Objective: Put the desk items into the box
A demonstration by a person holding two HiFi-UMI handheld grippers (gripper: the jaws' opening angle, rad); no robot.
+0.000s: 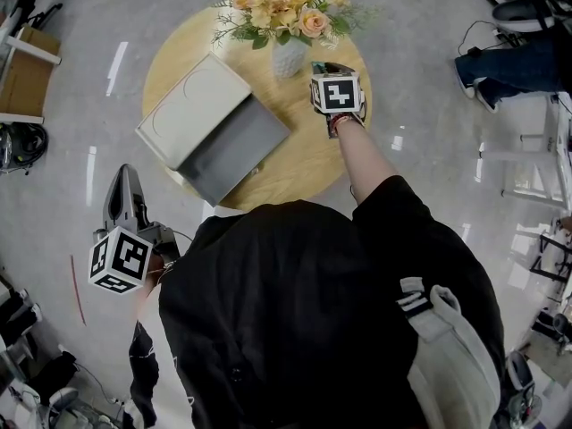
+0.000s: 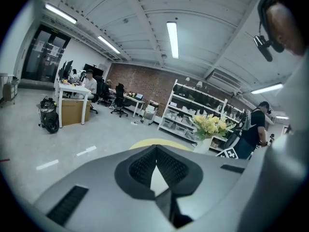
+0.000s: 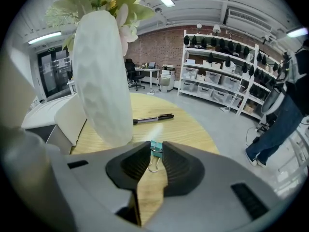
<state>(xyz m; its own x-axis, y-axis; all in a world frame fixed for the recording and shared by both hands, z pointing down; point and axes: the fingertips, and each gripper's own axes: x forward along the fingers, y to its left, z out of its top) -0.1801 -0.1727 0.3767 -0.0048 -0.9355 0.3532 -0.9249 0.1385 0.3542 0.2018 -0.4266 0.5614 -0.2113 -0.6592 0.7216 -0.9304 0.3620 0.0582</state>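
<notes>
Right tongs (image 3: 155,146) are clenched on a teal binder clip (image 3: 155,150). It sits pinched between the tips at the centre of the right gripper view, with its wire handles hanging toward me. I can't tell whether it is off the wood. Just left of it stands the white vase (image 3: 101,76), filling the upper left of that frame, and a black pen (image 3: 153,119) lies on the worktop (image 1: 304,164) beyond, apart from the clip. In the head view the box (image 1: 234,146) lies open at centre-left of the round worktop, lid thrown back to the upper left — the clip is outside it, on the far side of the vase. Left tongs (image 2: 156,150) are shut on nothing, low at the head view's lower left, off the worktop.
</notes>
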